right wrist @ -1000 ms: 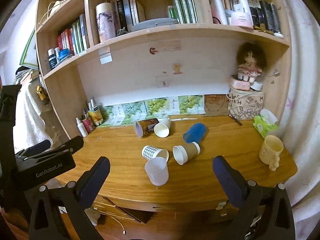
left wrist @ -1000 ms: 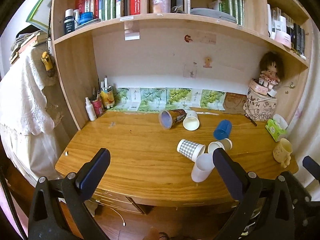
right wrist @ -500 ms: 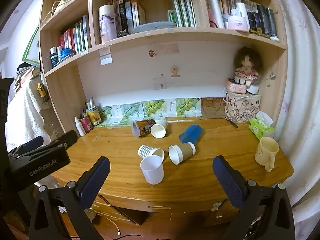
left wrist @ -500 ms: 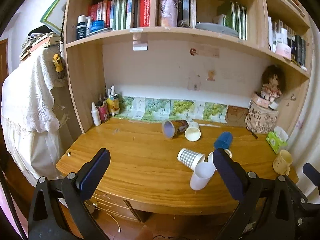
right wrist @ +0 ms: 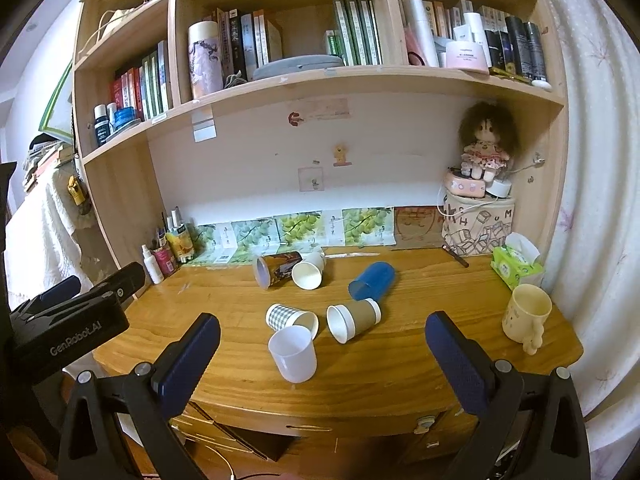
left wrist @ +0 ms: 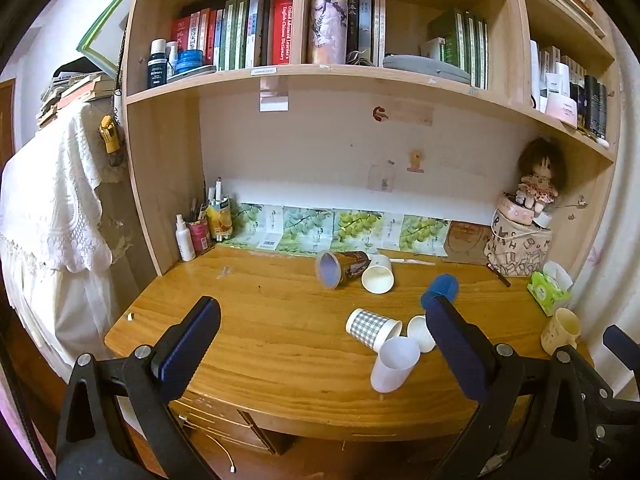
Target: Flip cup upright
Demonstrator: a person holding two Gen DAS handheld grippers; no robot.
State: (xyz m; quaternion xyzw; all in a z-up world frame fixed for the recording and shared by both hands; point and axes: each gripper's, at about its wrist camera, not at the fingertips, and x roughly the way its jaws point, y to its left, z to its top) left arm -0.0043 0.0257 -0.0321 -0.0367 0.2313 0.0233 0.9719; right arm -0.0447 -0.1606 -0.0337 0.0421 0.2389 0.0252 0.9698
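Both cameras had drawn back from the wooden worktop (right wrist: pixel 420 340) since the earlier frames. Left gripper (left wrist: pixel 320 344) and right gripper (right wrist: pixel 320 360) hung before its front edge, jaws wide apart, holding nothing. Translucent white plastic cup (right wrist: pixel 293 353) lay tipped near that edge, touching the grey checked paper cup (right wrist: pixel 291 319); brown-sleeved paper cup (right wrist: pixel 354 319) lay just beside.

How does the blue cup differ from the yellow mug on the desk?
The blue cup lies tipped on its side; the yellow mug stands upright, mouth up. The blue cup is plain and handleless; the yellow mug has a knobbly handle. The blue cup lies mid-desk, the yellow mug near the right edge. Neither is held.
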